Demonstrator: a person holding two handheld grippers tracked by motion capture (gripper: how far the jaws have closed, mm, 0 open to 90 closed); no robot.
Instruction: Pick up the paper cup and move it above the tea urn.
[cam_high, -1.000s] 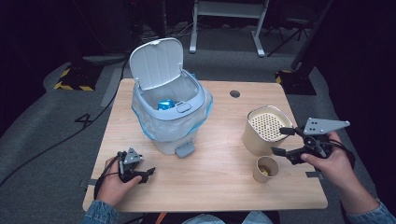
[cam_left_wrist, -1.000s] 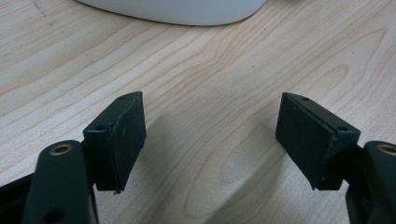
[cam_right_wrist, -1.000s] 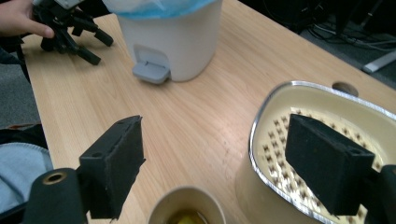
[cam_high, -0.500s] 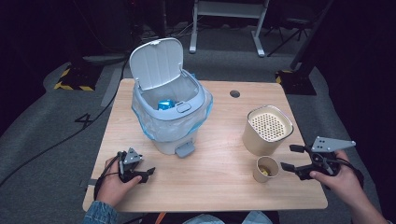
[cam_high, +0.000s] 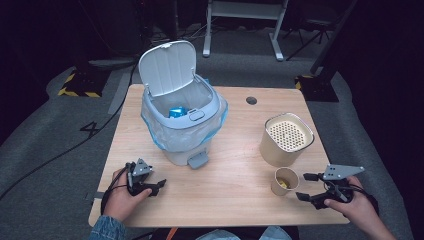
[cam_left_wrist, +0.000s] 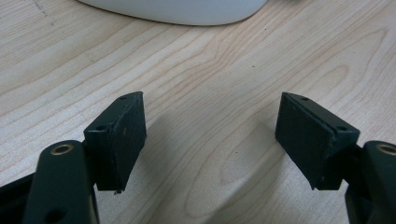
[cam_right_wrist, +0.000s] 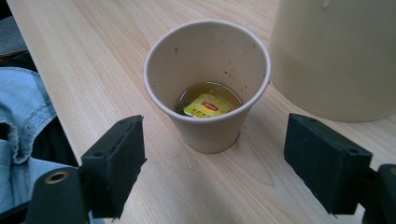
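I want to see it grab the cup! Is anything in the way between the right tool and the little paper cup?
No, nothing visible. The right tool is open and lined up with the paper cup; bare table lies between them. The big beige container stands beside the cup, off that path.

Clear path to paper cup (cam_right_wrist: 207, 84)

Left gripper (cam_high: 159, 184) — held low in the left hand (cam_high: 122, 192), near the table's (cam_high: 235, 150) front-left corner, jaws spread wide, nothing between. Right gripper (cam_high: 303, 187) — in the right hand (cam_high: 357, 207) at the table's front-right edge, jaws wide apart, pointing inward.
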